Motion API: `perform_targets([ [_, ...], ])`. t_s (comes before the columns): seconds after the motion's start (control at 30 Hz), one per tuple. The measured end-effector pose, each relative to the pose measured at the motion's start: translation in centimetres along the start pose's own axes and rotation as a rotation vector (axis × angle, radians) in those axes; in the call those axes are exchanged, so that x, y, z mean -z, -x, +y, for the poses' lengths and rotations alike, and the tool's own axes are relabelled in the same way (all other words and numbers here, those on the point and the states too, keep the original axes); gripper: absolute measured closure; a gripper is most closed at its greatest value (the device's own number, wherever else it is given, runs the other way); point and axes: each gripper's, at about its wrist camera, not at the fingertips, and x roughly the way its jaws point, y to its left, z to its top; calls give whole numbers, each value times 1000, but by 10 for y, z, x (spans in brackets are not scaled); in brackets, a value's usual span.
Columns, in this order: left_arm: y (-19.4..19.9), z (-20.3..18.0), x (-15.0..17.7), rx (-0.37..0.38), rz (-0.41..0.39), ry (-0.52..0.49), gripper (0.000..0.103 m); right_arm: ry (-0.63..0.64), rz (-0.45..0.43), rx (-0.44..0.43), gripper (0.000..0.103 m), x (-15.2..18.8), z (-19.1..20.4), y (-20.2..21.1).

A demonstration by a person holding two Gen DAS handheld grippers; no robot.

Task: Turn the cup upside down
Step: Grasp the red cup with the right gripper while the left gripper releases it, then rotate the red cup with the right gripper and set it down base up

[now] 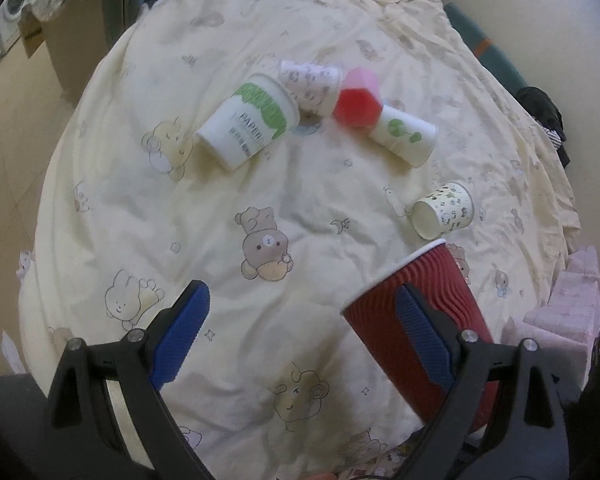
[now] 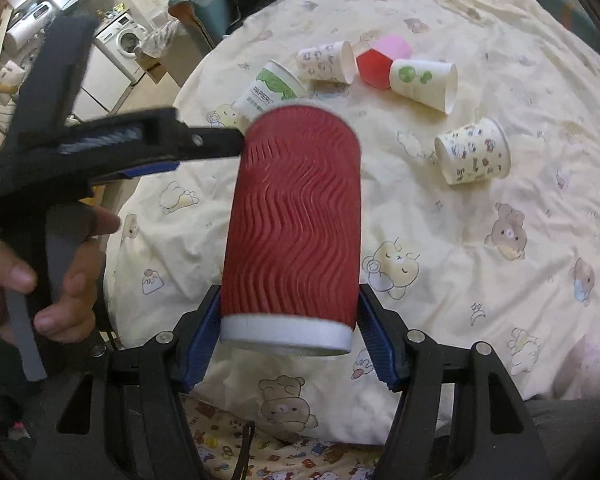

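Note:
A red ribbed paper cup (image 2: 296, 216) is held in the air over the bed. My right gripper (image 2: 290, 330) is shut on it near its white base end, which faces the camera; its rim points away. In the left wrist view the same cup (image 1: 416, 320) sits behind my right finger (image 1: 420, 332), outside the jaws. My left gripper (image 1: 300, 320) is open and empty. It also shows in the right wrist view (image 2: 204, 142), its finger tip beside the cup's rim end.
A cream cartoon-print quilt (image 1: 260, 208) covers the bed. Several paper cups lie on their sides on it: a green-print one (image 1: 252, 120), patterned ones (image 1: 312, 80) (image 1: 444, 210), a leaf-print one (image 1: 406, 134), and a red-pink one (image 1: 358, 100). Cardboard boxes and a washing machine (image 2: 126, 40) stand at left.

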Motion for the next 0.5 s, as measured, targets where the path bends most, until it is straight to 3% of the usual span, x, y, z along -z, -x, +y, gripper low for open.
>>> perform_targets([
  [0.5,-13,-8,12,-41,39,-61,11,44,-197,49,36,-17,-1,43],
])
